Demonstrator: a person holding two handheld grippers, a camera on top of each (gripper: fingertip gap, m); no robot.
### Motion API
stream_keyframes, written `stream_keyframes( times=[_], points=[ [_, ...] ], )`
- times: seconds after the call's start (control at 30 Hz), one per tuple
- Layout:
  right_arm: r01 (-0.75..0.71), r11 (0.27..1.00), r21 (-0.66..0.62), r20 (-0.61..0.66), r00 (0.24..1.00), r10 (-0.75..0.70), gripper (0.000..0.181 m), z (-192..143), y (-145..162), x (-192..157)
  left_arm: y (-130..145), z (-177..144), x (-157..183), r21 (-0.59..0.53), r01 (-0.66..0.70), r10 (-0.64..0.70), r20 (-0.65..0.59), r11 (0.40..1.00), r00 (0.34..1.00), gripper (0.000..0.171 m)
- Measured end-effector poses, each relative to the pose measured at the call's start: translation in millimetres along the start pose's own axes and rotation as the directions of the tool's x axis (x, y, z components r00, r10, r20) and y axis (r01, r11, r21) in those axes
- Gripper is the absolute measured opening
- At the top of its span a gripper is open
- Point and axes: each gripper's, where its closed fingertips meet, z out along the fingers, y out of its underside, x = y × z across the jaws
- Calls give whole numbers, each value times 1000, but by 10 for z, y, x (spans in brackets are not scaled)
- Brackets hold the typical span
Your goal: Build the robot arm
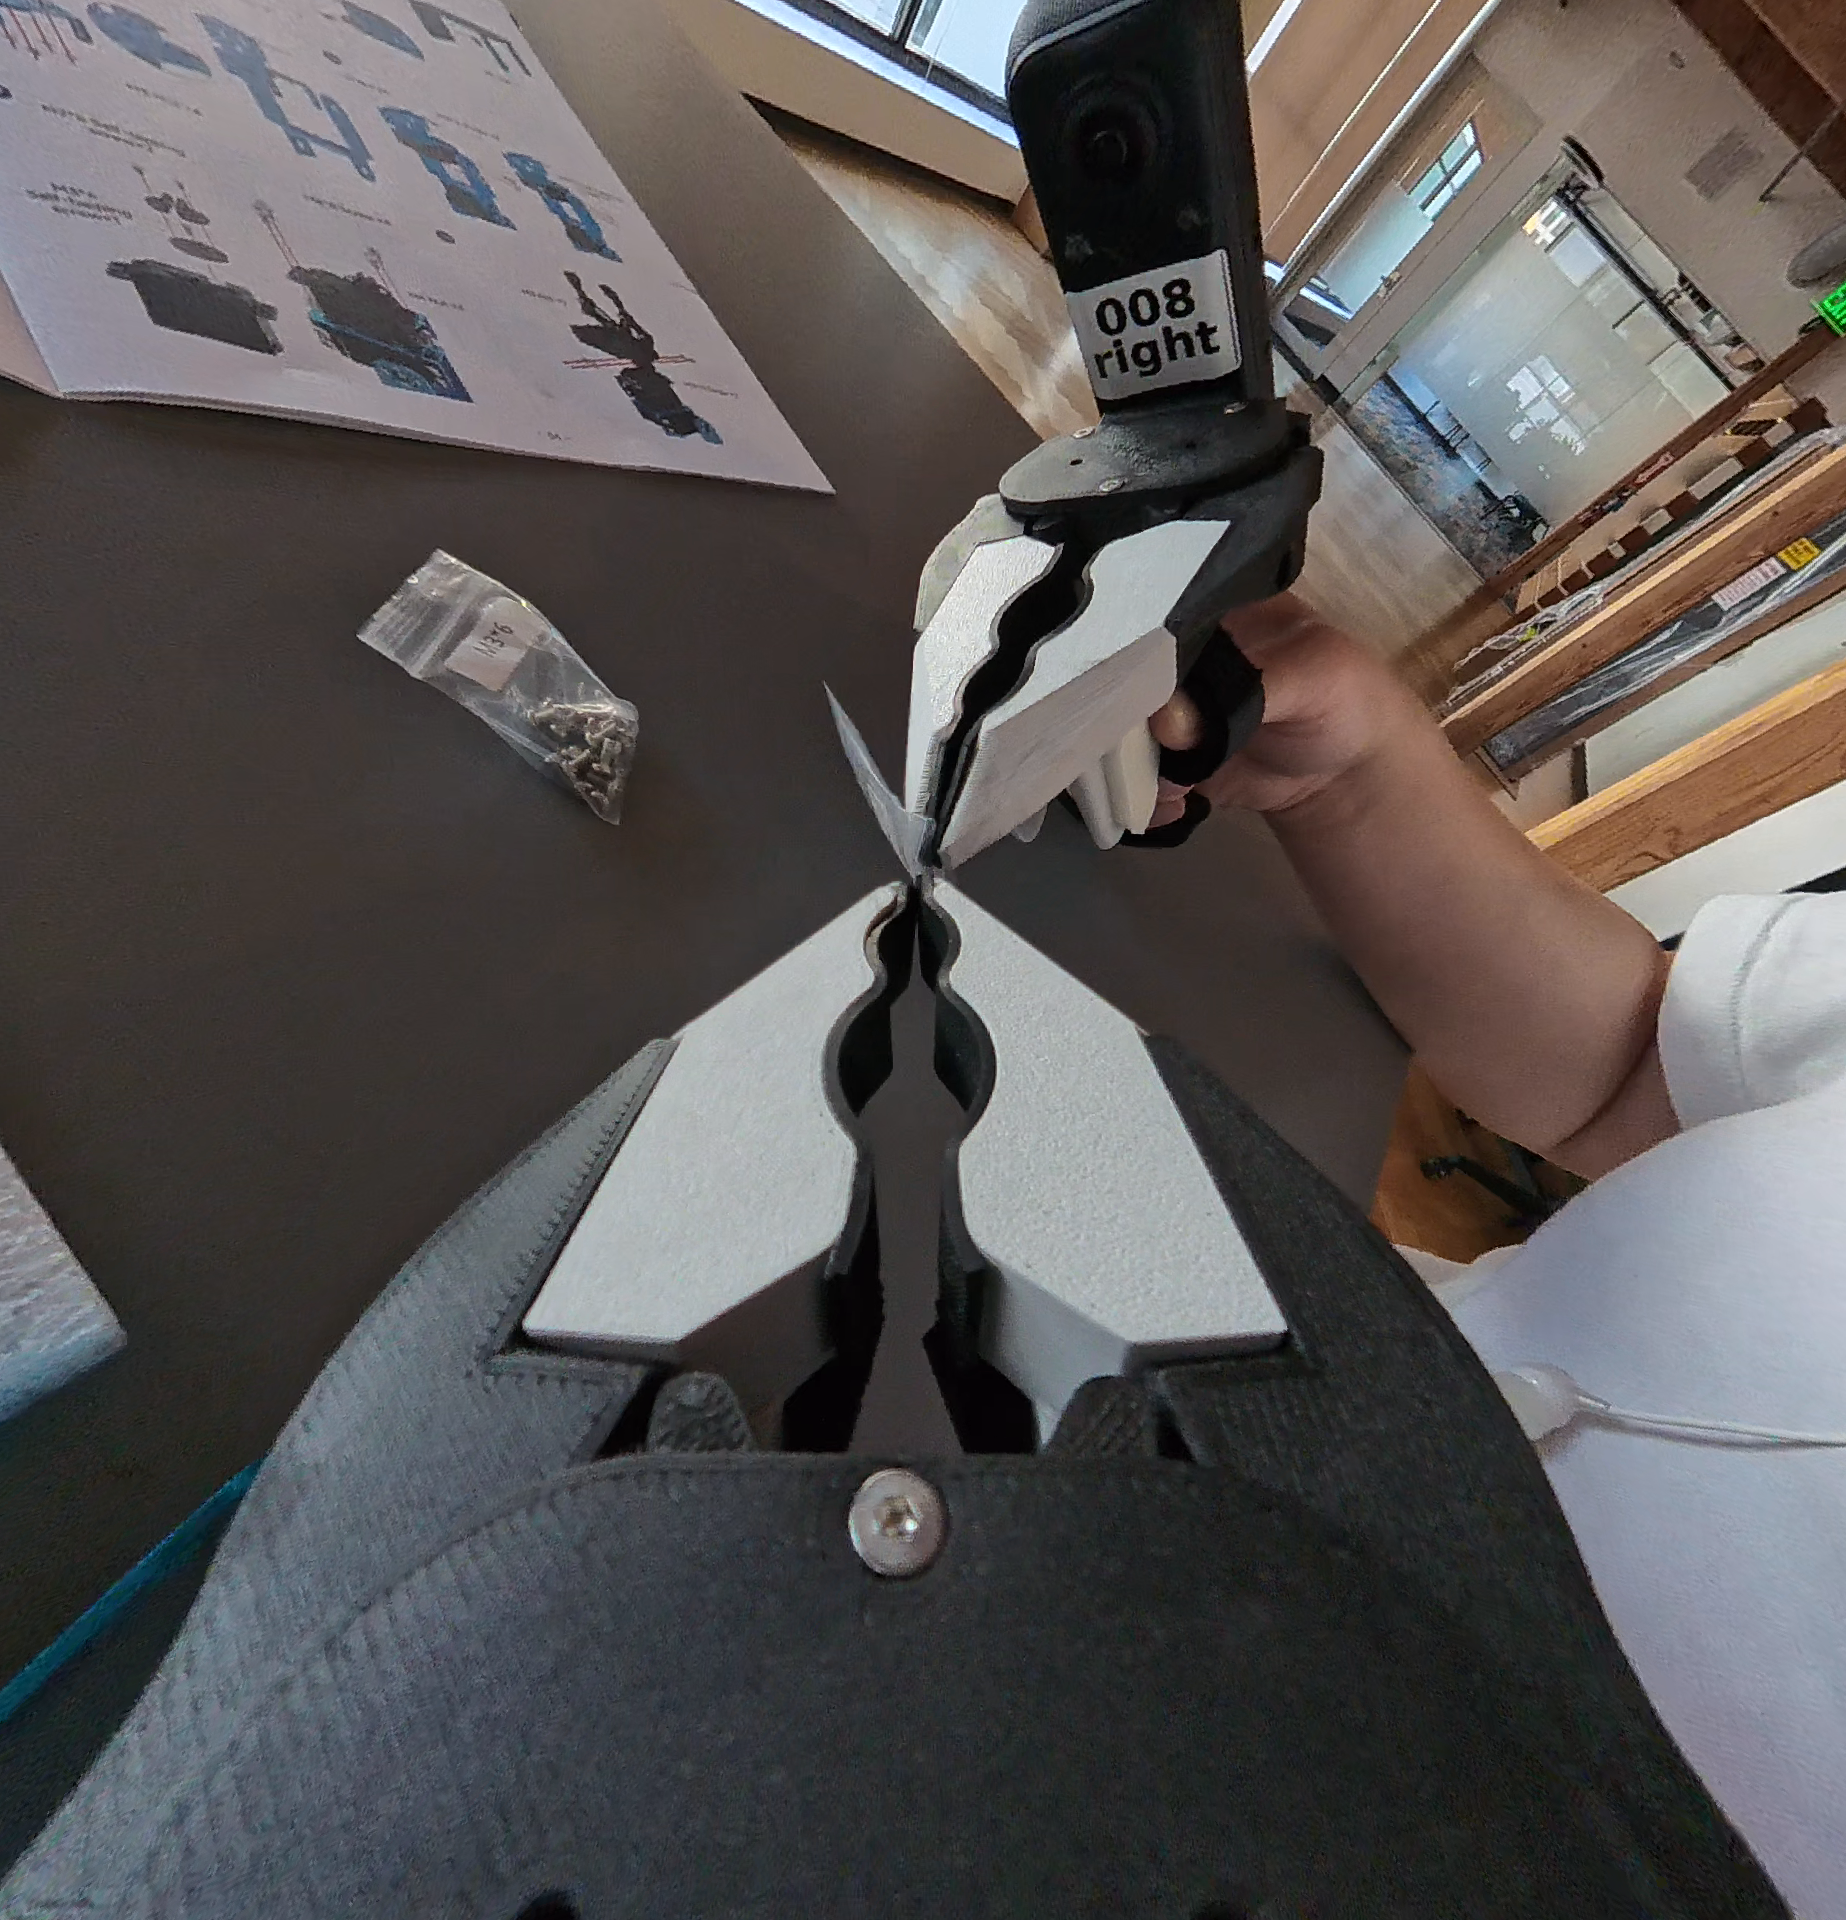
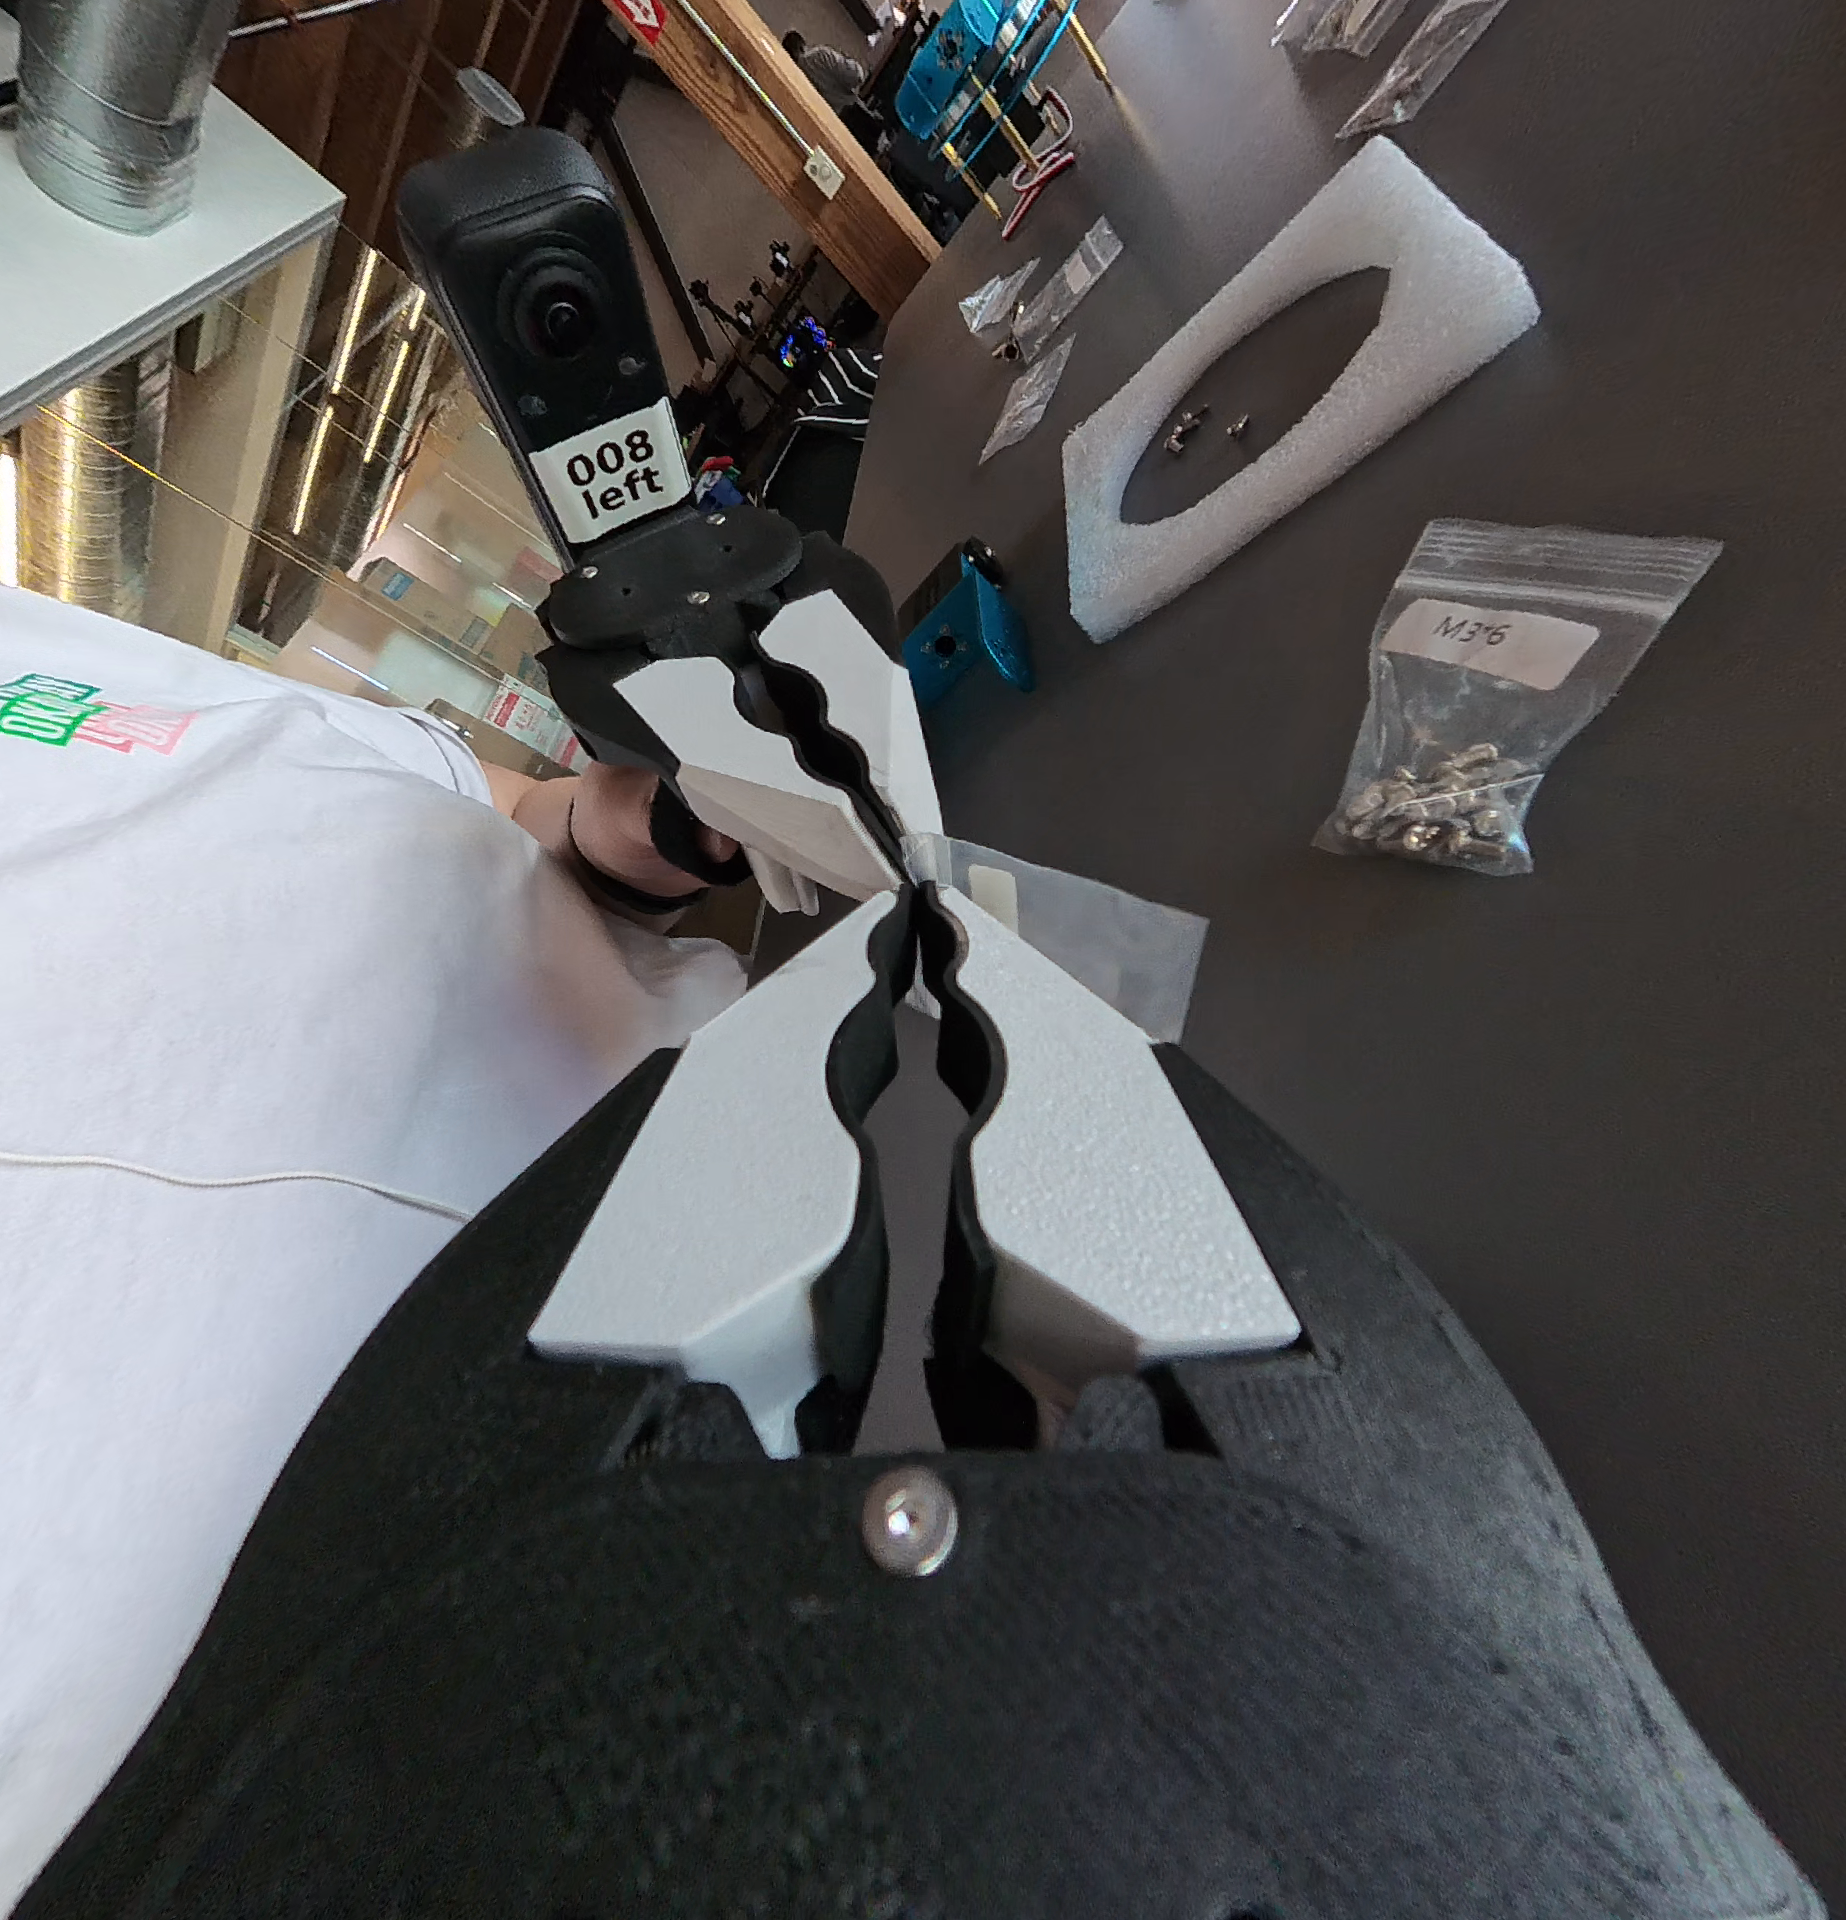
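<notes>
Both grippers meet tip to tip above the dark grey tabletop [image 1: 275,987]. Left gripper [image 1: 917,896]: white fingers with black wavy pads, clenched on the top edge of a small clear plastic zip bag with a white label patch [image 2: 1064,935]. Right gripper [image 2: 916,902]: same build, also clamped on that bag's edge, right beside the left one's tips. The bag hangs in the air between them, off the tabletop; in the left wrist view only a thin sliver of it [image 1: 877,774] shows.

On the tabletop beyond: a second clear zip bag of small silver screws [image 2: 1470,717], lying flat. Farther in, a white foam block with an oval cut-out [image 2: 1303,384], a few loose screws inside the cut-out. Near the table's edge, a small blue metal bracket part [image 2: 976,649]. A printed assembly instruction sheet [image 1: 358,208] lies toward the far side.

Person in a white T-shirt [image 2: 223,987] holds both tools.
</notes>
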Motion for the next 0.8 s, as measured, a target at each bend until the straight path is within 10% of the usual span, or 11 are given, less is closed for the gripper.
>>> stream_keyframes(
  times=[0.8],
  points=[
    [69, 998, -10, -72, 995, -69, 0, -34, -31, -6, -87, -6, 86, 32, -26, 25, 25, 999, 999, 0]
  ],
)
